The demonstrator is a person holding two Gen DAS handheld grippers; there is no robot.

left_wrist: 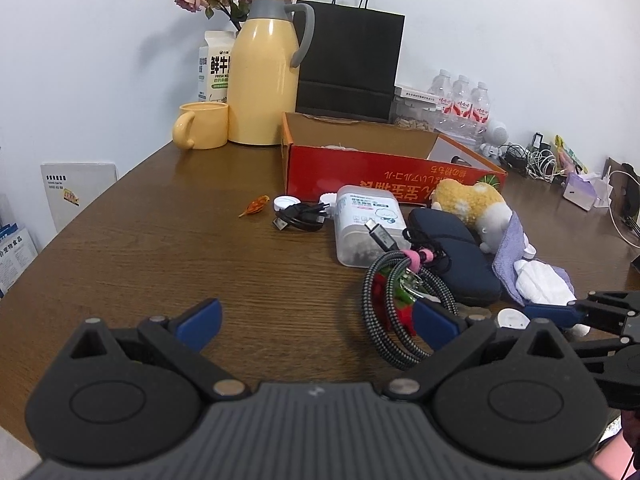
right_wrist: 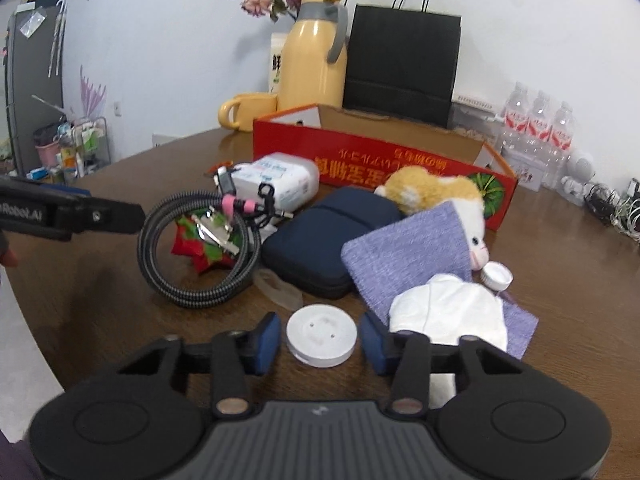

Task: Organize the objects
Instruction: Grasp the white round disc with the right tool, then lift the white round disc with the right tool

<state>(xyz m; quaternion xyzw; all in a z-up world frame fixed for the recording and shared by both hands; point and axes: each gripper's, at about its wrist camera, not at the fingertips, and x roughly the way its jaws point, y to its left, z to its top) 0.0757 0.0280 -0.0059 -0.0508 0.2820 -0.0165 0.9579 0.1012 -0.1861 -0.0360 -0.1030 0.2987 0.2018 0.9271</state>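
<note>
**Brown wooden table crowded with small household things, a gripper at each side**

Brown wood grain covers the table [left_wrist: 168, 248], which fills both views. At its far side a red cardboard box [right_wrist: 400, 168] stands open at the top, with a black paper bag [left_wrist: 352, 64] upright behind it against the white wall. Left of the bag stands a yellow thermos jug [left_wrist: 266, 76] with a grey handle, and a yellow mug [left_wrist: 202, 125] sits just beside the jug.

In front of the box lies a loose pile. A navy zip case [right_wrist: 320, 248] lies flat in the middle. A lilac cloth [right_wrist: 408, 256] overlaps its right edge, and a yellow and white plush toy [right_wrist: 436, 192] rests partly under the cloth, near the box. A white folded cloth [right_wrist: 448, 316] lies on the lilac one. Left of the case, a braided charging cable [right_wrist: 192, 248] is coiled in a ring around a red and green trinket, and a white plastic tub [right_wrist: 276, 180] lies on its side behind it.

Nearest the camera, a small white round disc [right_wrist: 321, 335] lies flat on the wood. The right gripper [right_wrist: 320, 340] has its two blue pads on either side of the disc, with a narrow gap showing at each side, so nothing is clamped. The left gripper [left_wrist: 316, 320] hovers over bare wood with its fingers spread wide and empty; the cable coil lies by its right finger.
</note>
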